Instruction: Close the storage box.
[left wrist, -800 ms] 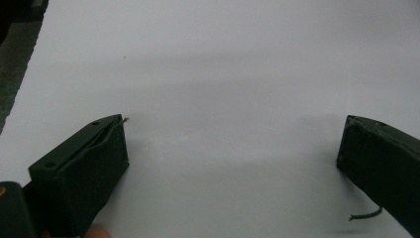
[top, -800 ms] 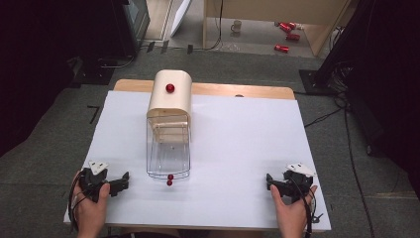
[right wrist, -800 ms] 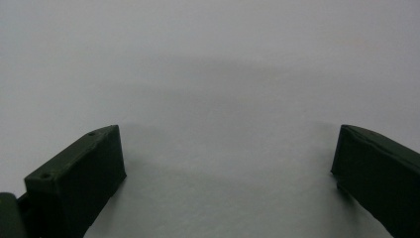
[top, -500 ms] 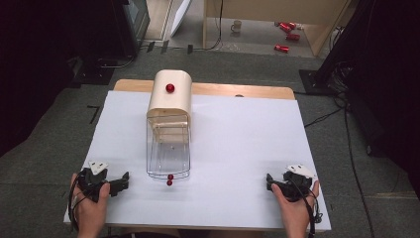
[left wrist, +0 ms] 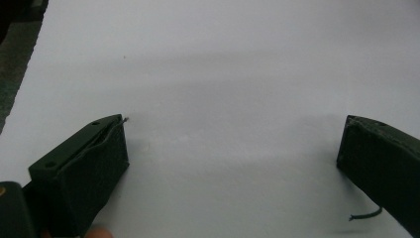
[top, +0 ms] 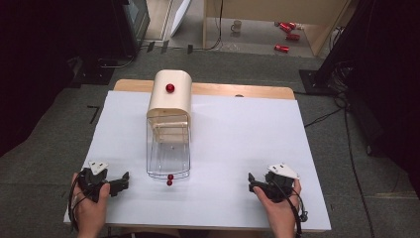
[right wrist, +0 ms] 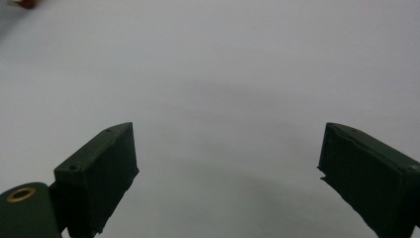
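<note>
While standing mid-table toward the far edge, bread box [top: 169, 124] judged light, rigid, slippery at clear lid; best taken by red knob [top: 170, 177]; left gripper [top: 121, 181] and right gripper [top: 251, 182] spread wide, empty, near front corners.

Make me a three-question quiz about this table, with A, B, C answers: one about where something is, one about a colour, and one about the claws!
1. Where is the wooden box?
A. far side of the table
B. by the right claw
C. on the floor

2. What colour is the knob on top of it?
A. blue
B. red
C. green

3. How are the left claw and right claw?
A. both open
B. both shut
C. one open

Answers: 1 A, it stands far from both hands; 2 B, it shows red; 3 A, each claw's jaws stand wide apart.
</note>
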Demonstrator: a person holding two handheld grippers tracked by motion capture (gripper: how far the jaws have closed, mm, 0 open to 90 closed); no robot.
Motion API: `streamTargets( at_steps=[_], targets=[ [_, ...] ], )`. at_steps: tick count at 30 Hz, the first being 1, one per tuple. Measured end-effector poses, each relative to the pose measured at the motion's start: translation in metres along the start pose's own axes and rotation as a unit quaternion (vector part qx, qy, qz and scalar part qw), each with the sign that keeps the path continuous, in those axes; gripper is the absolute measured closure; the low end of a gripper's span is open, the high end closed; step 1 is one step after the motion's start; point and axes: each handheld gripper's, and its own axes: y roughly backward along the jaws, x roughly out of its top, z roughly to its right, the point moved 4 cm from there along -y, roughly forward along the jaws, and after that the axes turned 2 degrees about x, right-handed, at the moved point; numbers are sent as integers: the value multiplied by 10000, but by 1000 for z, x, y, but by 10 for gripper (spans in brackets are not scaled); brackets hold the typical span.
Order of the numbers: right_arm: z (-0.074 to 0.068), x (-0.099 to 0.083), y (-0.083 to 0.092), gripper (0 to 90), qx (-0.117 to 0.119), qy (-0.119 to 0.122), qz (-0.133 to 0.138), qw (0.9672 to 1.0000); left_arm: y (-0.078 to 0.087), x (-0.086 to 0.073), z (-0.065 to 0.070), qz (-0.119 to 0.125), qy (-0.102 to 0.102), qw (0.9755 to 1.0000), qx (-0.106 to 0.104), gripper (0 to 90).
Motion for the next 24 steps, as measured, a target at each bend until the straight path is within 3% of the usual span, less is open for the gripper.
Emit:
streamTargets(
  at_steps=[10,24],
  targets=[
    [-68,13,0,69,622,215,150,9977,0,0,0,0,0,10000,1,0],
    [-120,18,0,77,1026,514,227,9931,0,0,0,1,-2,10000,0,0]
  ],
)
